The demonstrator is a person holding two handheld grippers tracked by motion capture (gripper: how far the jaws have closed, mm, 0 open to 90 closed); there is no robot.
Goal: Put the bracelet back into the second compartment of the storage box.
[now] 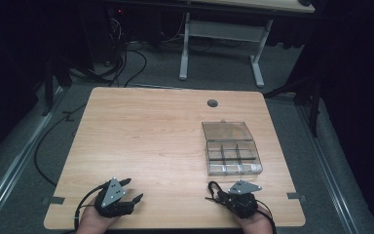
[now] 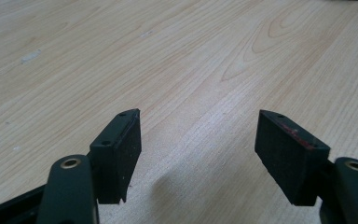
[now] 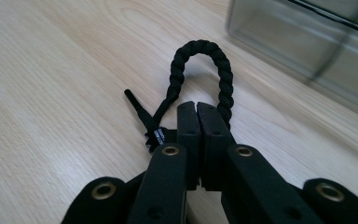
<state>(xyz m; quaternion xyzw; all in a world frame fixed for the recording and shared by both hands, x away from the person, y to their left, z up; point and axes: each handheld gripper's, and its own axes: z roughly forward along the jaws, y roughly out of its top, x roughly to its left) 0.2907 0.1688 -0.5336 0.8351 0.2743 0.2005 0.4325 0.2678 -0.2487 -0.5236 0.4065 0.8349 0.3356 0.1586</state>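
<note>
A pale wooden table (image 1: 146, 146) stands on grey carpet in a dim room, with the white legs of a second desk (image 1: 221, 44) and a tangle of cables (image 1: 121, 58) behind it. Near the table's far edge sits a round grommet hole (image 1: 213, 103).

To the right of centre lies a clear plastic compartment box (image 1: 233, 157), its lid (image 1: 226, 130) thrown back flat on the table on the far side. The tray is split into small cells by dividers (what the cells hold cannot be made out).

At the near edge, the left gripper (image 2: 198, 140) rests low over bare wood, its jaws spread wide with nothing between them; in the high view it sits at the left corner (image 1: 132, 196), the person's hand behind it.

The right gripper (image 3: 196, 108) sits at the near right of the table, just in front of the box. Its jaws are pressed together, and a black braided cord loop (image 3: 200, 60) arches out ahead of them, one end passing right beside the pads. Whether the pads actually pinch the cord cannot be told. A short loose tail (image 3: 137, 106) of the cord sticks out to one side. In the high view the loop (image 1: 215, 189) lies on the wood just left of the gripper body, near the box's front corner.
</note>
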